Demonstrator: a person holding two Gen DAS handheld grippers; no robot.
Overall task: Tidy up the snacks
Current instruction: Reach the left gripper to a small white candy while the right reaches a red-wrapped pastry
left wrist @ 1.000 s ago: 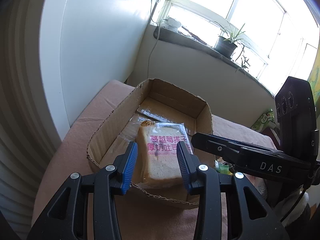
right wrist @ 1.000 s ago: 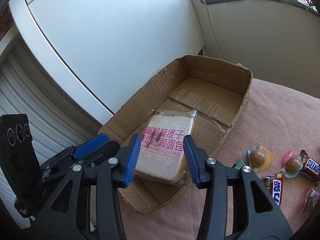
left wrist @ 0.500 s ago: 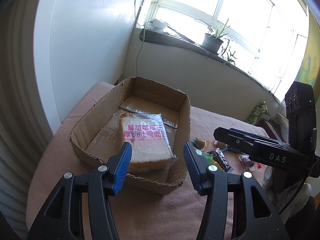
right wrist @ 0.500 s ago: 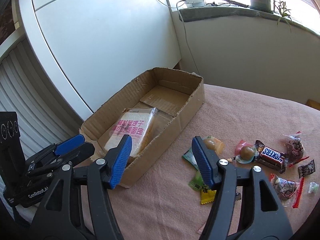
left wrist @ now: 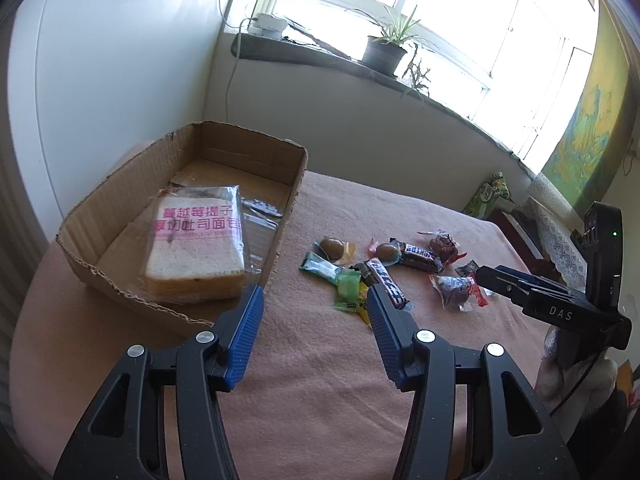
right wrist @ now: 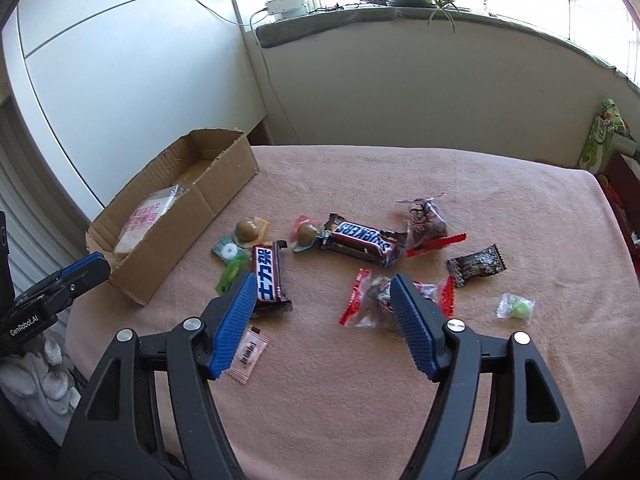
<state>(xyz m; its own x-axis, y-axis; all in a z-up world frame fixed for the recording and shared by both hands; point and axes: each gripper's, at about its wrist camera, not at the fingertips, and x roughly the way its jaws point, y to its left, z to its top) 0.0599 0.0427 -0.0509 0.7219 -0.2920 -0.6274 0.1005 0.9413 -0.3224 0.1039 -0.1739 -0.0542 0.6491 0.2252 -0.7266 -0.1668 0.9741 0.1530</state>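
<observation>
A bagged slice of toast bread [left wrist: 196,248] [right wrist: 144,220] lies flat in the open cardboard box [left wrist: 292,200] [right wrist: 192,224] at the table's left. Loose snacks lie on the pink cloth to its right: two Snickers bars [right wrist: 362,240] [right wrist: 268,274] [left wrist: 386,282], round wrapped sweets [right wrist: 248,230] [left wrist: 332,246], green packets [left wrist: 346,288] and red-ended wrappers [right wrist: 368,300]. My left gripper [left wrist: 314,300] is open and empty near the box's right wall. My right gripper [right wrist: 322,286] is still opening, empty, above the cloth just short of the snack pile.
A small green sweet [right wrist: 516,306] and a pale pink sachet [right wrist: 248,354] lie apart from the pile. The pink cloth [right wrist: 400,420] covers the table. A white cabinet stands behind the box, and a window sill with a potted plant [left wrist: 384,50] runs along the back.
Both grippers let go of the bagged bread, which now lies in the box. Both opened wider and swung right, away from the box toward the loose snacks.
</observation>
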